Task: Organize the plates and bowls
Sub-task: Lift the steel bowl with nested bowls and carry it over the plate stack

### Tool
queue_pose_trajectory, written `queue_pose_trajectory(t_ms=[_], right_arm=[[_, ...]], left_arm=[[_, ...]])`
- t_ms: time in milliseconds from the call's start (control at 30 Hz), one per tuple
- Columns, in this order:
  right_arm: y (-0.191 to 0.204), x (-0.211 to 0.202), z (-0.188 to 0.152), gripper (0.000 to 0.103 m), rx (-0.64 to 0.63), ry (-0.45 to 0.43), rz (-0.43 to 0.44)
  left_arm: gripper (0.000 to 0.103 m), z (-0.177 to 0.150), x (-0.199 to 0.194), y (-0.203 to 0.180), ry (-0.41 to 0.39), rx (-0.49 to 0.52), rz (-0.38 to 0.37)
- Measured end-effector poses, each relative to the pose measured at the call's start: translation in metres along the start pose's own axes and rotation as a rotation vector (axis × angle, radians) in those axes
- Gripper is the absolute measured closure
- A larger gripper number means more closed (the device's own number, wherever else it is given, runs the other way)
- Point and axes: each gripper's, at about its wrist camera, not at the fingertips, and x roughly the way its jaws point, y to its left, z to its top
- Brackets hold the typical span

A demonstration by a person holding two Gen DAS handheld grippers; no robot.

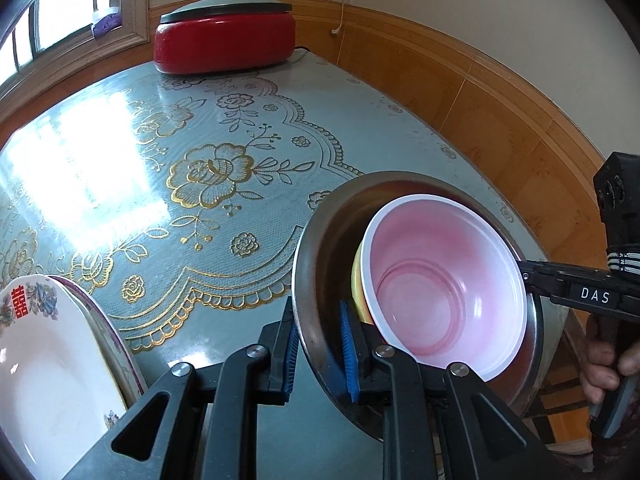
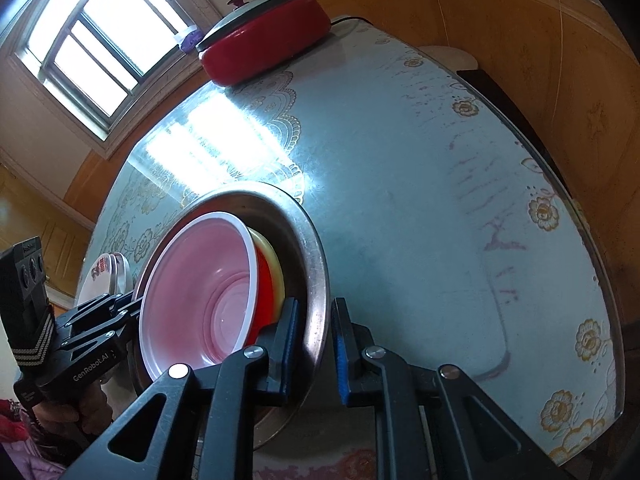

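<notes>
A steel bowl (image 1: 316, 240) holds a nested stack: a pink-and-white bowl (image 1: 440, 280) on top of a yellow one (image 1: 357, 280). My left gripper (image 1: 318, 354) is shut on the steel bowl's near-left rim, one pad inside and one outside. My right gripper (image 2: 314, 350) is shut on the opposite rim of the steel bowl (image 2: 316, 264); it also shows in the left wrist view (image 1: 532, 276). The pink bowl (image 2: 200, 292) sits over a red-and-yellow bowl (image 2: 266, 276). The bowl is tilted and seems lifted off the table.
White plates with a red emblem (image 1: 48, 360) are stacked at the left of the blue floral table (image 1: 224, 168). A red electric pot with a grey lid (image 1: 224, 36) stands at the far edge. Wood-panelled wall (image 1: 500, 112) runs along the right.
</notes>
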Motion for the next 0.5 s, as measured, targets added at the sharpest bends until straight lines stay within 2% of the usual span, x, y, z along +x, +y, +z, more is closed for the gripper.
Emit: queue_pose_trajectory(t_ms=[167,267,400,500], right_arm=[[0.004,-0.003,-0.004,0.087,-0.01,-0.013,-0.043],[0.006,-0.006,-0.007,0.089,-0.032,-0.026,-0.055],[-0.001,-0.009,-0.01,0.091,-0.043,-0.013,-0.011],[-0.011,-0.008,-0.008,0.087,-0.004,0.009,0.047]], left_arm=[[0.083,-0.001,0.0,-0.002,-0.013,0.022,0.003],[0.084,-0.003,0.0,-0.002,-0.005,-0.004,-0.036],[0.084,-0.01,-0.004,-0.006,-0.018,0.001,-0.058],[0.084,-0.01,-0.005,-0.005,-0.022,-0.018,-0.06]])
